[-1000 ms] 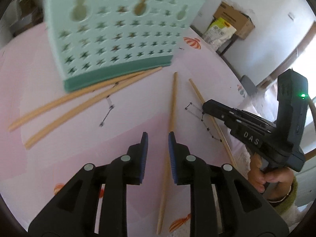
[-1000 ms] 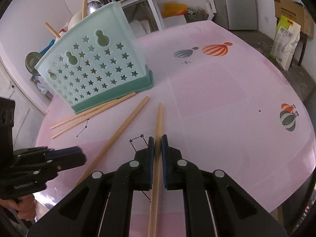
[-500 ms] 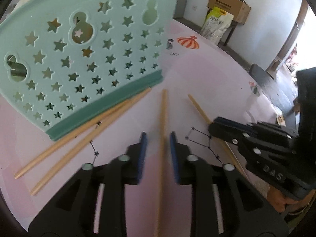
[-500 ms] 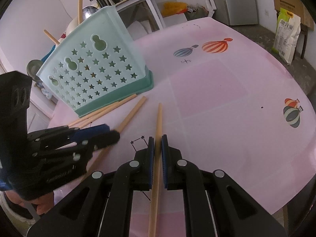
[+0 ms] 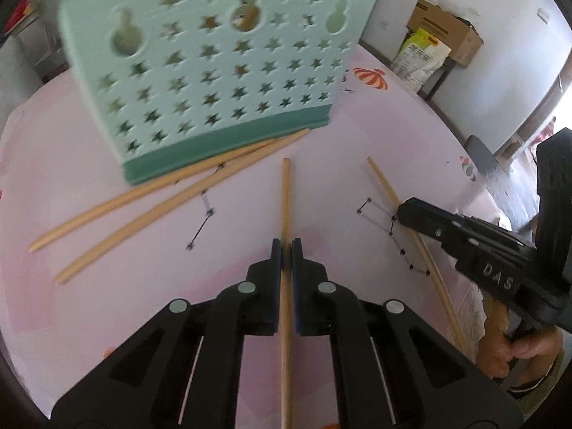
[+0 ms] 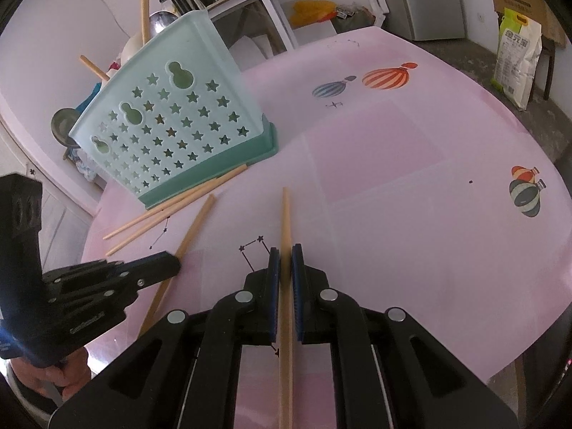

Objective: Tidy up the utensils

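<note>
With our left gripper [image 5: 286, 246] and right gripper [image 6: 285, 254] each clamped on a chopstick [image 5: 285, 200] [image 6: 285, 221] lying just in front of the teal holder [image 5: 214, 71], lifting could let either stick pivot loose

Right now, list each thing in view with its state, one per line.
left gripper: shut on a chopstick.
right gripper: shut on a chopstick.
left chopstick: gripped, pointing at the holder.
right chopstick: gripped.
loose pair of chopsticks: lying flat at the holder's base.
utensil holder: upright, chopsticks standing in it.
</note>
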`<state>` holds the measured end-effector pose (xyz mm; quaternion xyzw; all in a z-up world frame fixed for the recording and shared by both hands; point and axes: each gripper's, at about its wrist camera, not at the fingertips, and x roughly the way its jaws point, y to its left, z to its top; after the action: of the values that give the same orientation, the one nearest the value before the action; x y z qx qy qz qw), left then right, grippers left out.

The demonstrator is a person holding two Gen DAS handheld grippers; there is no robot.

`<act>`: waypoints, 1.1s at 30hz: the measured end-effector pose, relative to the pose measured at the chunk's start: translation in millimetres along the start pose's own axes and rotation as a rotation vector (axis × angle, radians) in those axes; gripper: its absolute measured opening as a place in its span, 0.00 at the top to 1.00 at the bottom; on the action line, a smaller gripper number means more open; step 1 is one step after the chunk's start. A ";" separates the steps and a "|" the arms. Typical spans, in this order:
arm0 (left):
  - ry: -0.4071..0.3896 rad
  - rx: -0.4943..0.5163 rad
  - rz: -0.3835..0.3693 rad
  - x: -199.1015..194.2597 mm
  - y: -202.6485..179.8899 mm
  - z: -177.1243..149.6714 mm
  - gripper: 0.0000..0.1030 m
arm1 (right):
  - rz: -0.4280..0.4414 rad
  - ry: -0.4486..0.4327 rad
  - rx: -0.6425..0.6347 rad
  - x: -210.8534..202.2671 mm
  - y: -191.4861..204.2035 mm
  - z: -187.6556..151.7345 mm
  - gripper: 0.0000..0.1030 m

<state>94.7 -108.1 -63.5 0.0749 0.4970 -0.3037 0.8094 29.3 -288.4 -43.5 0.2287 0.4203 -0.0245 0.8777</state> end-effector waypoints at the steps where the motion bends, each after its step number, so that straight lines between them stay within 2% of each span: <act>1: 0.000 -0.007 0.003 -1.4 1.1 -1.8 0.96 | -0.001 0.001 0.000 -0.1 0.1 -0.2 0.93; 33: -0.004 -0.039 0.000 -4.6 6.9 -4.3 0.96 | 0.021 0.007 0.025 0.8 -3.1 0.6 0.93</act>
<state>93.9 -98.8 -63.0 0.0584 0.5014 -0.2942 0.8116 29.5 -291.3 -44.9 0.2442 0.4207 -0.0199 0.8735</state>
